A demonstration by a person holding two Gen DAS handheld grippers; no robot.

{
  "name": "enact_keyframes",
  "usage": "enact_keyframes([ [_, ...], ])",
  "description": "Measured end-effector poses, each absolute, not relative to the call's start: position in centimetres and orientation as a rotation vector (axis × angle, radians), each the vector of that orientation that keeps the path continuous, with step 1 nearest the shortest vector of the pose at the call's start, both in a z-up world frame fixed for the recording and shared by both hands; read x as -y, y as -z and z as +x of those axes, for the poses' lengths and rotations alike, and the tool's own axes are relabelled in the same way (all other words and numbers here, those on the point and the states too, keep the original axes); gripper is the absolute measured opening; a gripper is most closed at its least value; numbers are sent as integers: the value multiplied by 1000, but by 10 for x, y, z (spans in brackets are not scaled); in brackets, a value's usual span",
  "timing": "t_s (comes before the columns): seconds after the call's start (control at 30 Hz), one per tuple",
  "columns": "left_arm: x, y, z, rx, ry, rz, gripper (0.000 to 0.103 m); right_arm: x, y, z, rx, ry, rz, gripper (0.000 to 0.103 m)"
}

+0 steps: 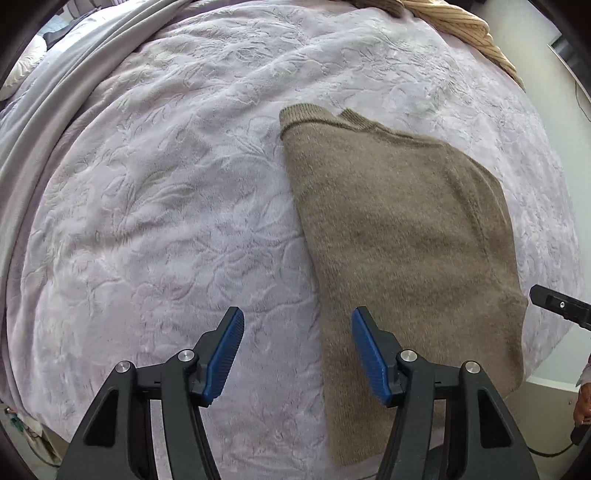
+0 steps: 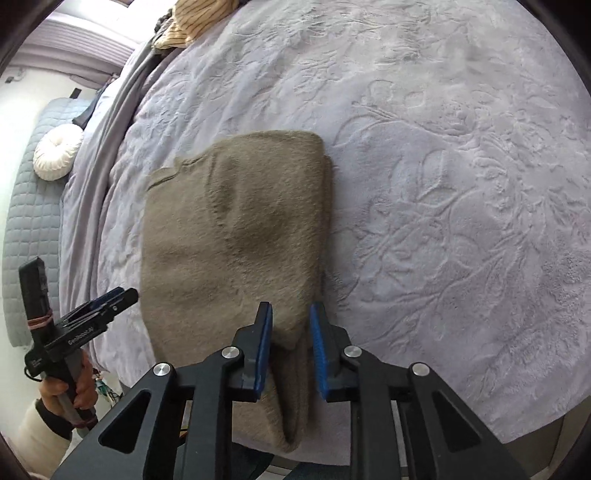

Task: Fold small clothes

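Found a brown knit sweater (image 1: 399,229) folded into a long panel and lying flat on the bed, on a lilac blanket (image 1: 166,203) embossed with leaves, close to the bed's near edge, with one end drooping over that edge in the right wrist view. Saw the ribbed neckline at the far end of the sweater, pointing up the bed. Noted the left gripper (image 1: 297,317) aimed steeply down at the sweater's long left border, its blue-padded fingers spread wide and released, one over bare blanket, the other over brown knit, nothing caught between them. Spotted a hand (image 2: 74,391) wrapped around that gripper's handle at the left of the right wrist view. Noted the right gripper (image 2: 291,310) above the sweater's near right corner, fingers drawn in to a narrow gap with brown knit showing in it; could not tell whether pinching a fold or merely hanging over it. Also saw a striped tan garment (image 1: 461,26) heaped at the far side of the bed, well apart from the sweater, and a round white cushion (image 2: 57,151) beyond the blanket.
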State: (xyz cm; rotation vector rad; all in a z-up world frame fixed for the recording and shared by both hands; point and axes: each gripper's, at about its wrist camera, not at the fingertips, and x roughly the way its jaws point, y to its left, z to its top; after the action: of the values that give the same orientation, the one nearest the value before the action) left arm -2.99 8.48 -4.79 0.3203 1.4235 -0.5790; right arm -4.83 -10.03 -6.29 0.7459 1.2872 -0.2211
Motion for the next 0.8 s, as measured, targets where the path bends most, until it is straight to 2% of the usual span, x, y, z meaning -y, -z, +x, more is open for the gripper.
enact_keyframes([
  [0.13,-85,58,-54,-1446,553,421,63,60,64,-44,-1371,76,717,23],
  [0.33,-93,67,-72,-1519,529,443,63,25,108,-48,-1561,77,640,22],
  [0.5,-99,65,-82,-1546,517,441,63,25,111,-50,-1593,70,646,20],
  [0.8,-96,51,-92,-1542,535,443,63,21,94,-51,-1607,58,608,24],
])
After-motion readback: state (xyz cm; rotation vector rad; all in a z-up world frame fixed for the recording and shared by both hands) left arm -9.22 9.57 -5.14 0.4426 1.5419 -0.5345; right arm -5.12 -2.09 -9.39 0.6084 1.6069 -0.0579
